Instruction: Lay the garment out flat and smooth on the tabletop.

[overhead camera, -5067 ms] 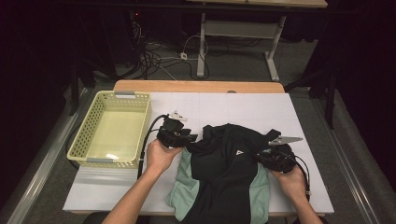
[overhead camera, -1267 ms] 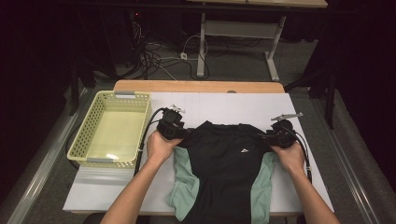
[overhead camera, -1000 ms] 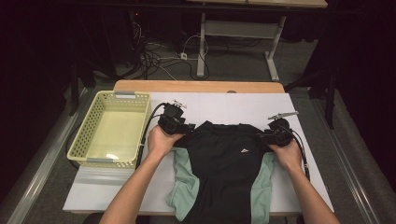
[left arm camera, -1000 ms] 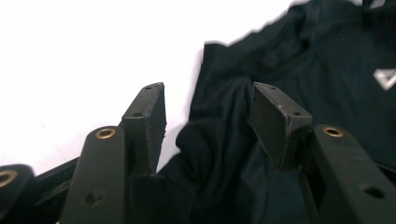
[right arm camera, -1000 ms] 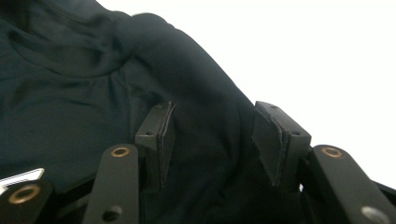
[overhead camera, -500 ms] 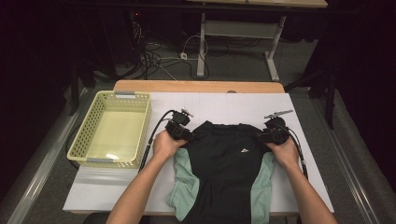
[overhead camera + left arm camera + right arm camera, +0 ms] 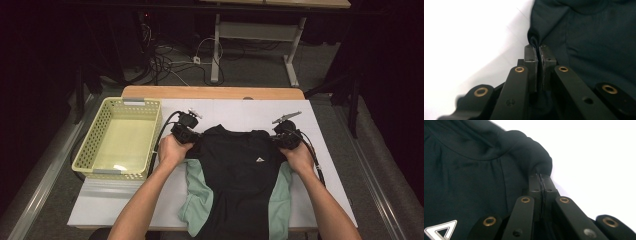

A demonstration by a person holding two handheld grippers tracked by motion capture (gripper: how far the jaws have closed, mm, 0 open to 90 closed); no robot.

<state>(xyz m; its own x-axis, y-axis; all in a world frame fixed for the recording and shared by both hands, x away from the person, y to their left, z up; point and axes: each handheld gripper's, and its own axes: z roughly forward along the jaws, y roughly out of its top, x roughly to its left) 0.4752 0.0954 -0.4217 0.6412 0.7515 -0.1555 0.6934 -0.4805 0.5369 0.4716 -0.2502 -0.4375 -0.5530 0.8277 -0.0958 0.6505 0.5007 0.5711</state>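
A black shirt (image 7: 240,175) with mint-green side panels and a small white triangle logo (image 7: 259,160) lies flat on the white table (image 7: 225,112), collar away from me. My left gripper (image 7: 192,141) has just closed and is shut on the shirt's left shoulder; the left gripper view has black cloth (image 7: 534,41) pinched between its pads. At the other shoulder my right gripper (image 7: 278,141) has also just closed on the fabric; in the right gripper view a bunched fold (image 7: 537,157) is caught between its pads.
A pale yellow plastic basket (image 7: 121,137) stands at the table's left side, next to my left hand. Bare white tabletop lies beyond the collar and to the right. A wooden strip (image 7: 212,92) edges the far side; cables lie on the floor beyond.
Both grippers moved inward onto the shirt's shoulders and closed on the cloth. The shoulder corners are now bunched in the jaws.
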